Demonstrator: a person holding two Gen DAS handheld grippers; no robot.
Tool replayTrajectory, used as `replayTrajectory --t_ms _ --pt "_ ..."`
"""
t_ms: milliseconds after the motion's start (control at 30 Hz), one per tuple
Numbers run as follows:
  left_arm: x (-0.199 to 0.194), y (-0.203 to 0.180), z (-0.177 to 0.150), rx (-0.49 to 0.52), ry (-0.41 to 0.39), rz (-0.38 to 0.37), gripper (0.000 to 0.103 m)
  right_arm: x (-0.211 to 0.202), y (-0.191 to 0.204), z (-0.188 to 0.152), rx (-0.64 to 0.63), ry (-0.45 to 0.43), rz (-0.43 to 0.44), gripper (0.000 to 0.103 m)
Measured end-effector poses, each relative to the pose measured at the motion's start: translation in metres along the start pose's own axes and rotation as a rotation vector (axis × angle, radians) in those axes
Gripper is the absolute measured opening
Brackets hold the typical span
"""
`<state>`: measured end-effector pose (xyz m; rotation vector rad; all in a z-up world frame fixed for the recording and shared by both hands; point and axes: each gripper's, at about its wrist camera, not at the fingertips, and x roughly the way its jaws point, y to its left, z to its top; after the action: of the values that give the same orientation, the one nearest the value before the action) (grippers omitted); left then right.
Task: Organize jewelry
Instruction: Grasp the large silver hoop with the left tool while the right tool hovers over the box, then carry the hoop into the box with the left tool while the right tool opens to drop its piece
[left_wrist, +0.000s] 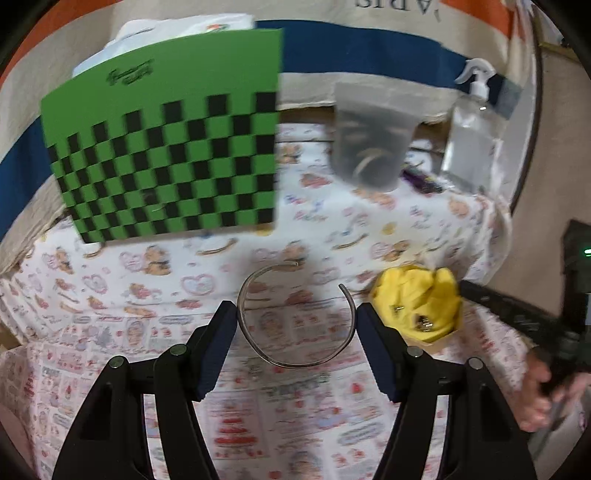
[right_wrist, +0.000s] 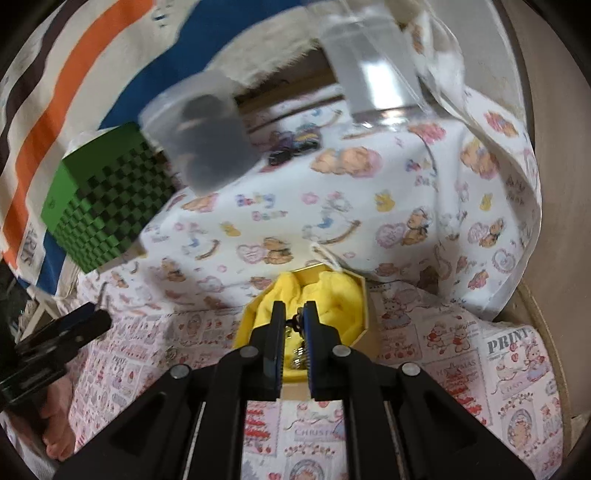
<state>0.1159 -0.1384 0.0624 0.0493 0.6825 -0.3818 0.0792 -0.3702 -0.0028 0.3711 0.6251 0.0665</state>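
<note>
**Silver bangle spans the left jaws; right pinches a small piece over the yellow box**

Silver open bangle (left_wrist: 295, 317) sits between the left gripper (left_wrist: 295, 314) fingers, jaws spread wide, pads touching or all but touching its two sides. It looks held clear of the printed cloth (left_wrist: 110, 295), but can't confirm lift. Cuff gap faces approx 1 o'clock; the ring's plane tilts, closed curve low toward the camera at 6. Grip axis runs 9-to-3 across the bangle.

Key relation for the next move, as I judge it: the frosted container (left_wrist: 369, 140) stands at approx 1 o'clock from the left gripper, well apart, w/ what look like curved bangle-type pieces inside. The left holds the bangle, so that arm would carry it up and away.

Right gripper (right_wrist: 293, 321) is nearly closed, jaws narrow, w/ a small dark-and-metal item (right_wrist: 295, 325) between the pads, prob an earring or charm, too small to tell. It hangs right over the yellow-lined box (right_wrist: 332, 295). From the left view that box is at 3 o'clock, just beside the right-hand finger.

Count:
- bangles in grip: 1
- yellow boxes: 1; at least 2 small metal bits show on the lining
- frosted containers: 1
- green checker box (left_wrist: 166, 140): 1, at 10 o'clock
- spray bottle (left_wrist: 469, 136): 1
- dark purple jewelry pile (left_wrist: 421, 181): 1, beside the container, number of pieces unclear
</note>
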Motion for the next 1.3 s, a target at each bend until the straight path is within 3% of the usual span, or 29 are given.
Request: replayTrajectory --t_ms 100,333,467,667,1033,1100,1300 --pt "0.003 -0.021 0.005 0.005 0.003 -0.03 0.065 0.013 -0.012 0.0 0.065 0.06 0.041 0.009" --pt "0.028 -0.05 0.005 0.015 0.04 -0.06 0.065 0.022 -0.024 0.001 0.098 0.072 0.002 0.013" --pt "0.046 -0.067 0.006 0.008 0.071 -0.104 0.065 0.004 -0.034 0.008 0.136 0.031 0.001 0.017" --pt "0.075 -0.095 0.008 0.002 0.113 -0.165 0.065 -0.019 -0.052 0.018 0.166 -0.048 -0.098 0.022" --pt "0.096 -0.12 0.008 0.063 0.125 -0.15 0.066 -0.015 -0.072 0.021 0.22 -0.039 -0.129 0.023" --pt "0.095 -0.12 0.007 0.071 0.12 -0.132 0.073 -0.016 -0.071 0.021 0.217 -0.043 -0.123 0.025" --pt "0.056 -0.105 0.009 0.104 0.007 -0.056 0.076 -0.02 -0.058 0.021 0.181 -0.056 -0.117 0.027"
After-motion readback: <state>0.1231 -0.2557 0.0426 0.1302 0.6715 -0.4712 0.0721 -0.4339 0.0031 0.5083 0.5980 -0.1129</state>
